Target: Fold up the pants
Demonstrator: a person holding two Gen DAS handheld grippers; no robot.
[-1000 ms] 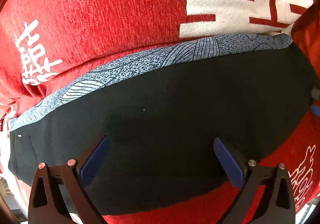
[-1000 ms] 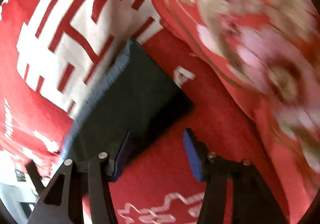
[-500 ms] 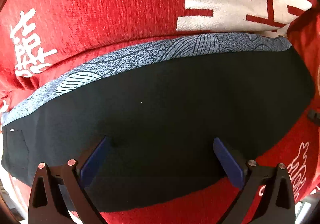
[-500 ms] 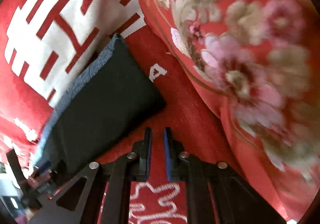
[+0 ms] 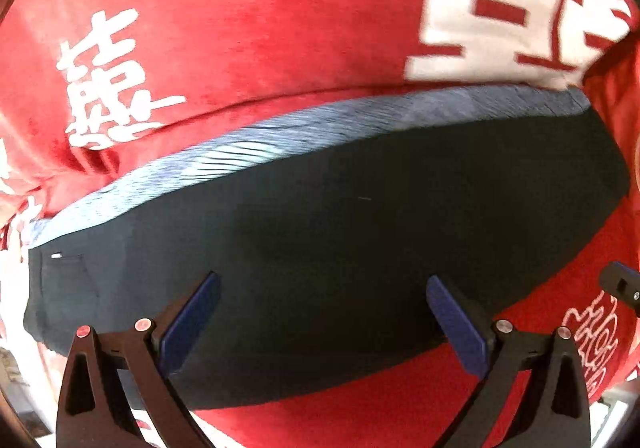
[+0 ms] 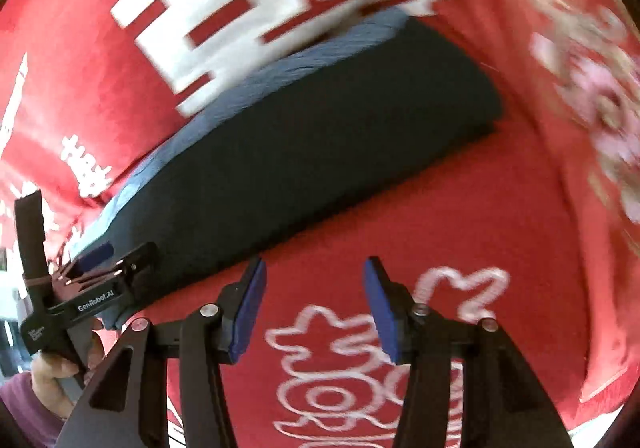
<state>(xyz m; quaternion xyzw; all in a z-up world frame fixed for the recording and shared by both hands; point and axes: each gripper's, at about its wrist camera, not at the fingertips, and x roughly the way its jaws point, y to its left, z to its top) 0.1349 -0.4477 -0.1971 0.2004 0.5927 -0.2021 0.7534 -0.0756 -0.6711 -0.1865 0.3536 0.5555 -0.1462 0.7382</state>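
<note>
Partly, both views are smeared: the white characters on the red blanket (image 5: 248,32) streak in the left wrist view, and in the right wrist view the flowered cloth (image 6: 592,88) along the blanket's right side is too blurred to make out beyond pink and cream blooms. What lies under the blanket cannot be told. Only a dark tip of the right gripper (image 5: 624,284) pokes in at the right edge of the left wrist view.

The pants (image 5: 340,232) lie folded into a long flat band across the middle of the blanket, dark navy on top, with a lighter blue patterned strip (image 5: 280,140) running along the far edge. That edge lies just below a large white block with red strokes (image 6: 256,0). A pocket seam with a small white tag (image 5: 56,256) shows at the band's left end. The right end is square and neat.

The left gripper (image 5: 322,322) hangs over the near edge of the pants, jaws spread wide, pads clear of the cloth. A hand (image 6: 52,380) holds it, with a purple sleeve at the wrist. The right gripper (image 6: 314,308) is over bare blanket just beside the pants' near edge, its jaws opening with nothing between them.
</note>
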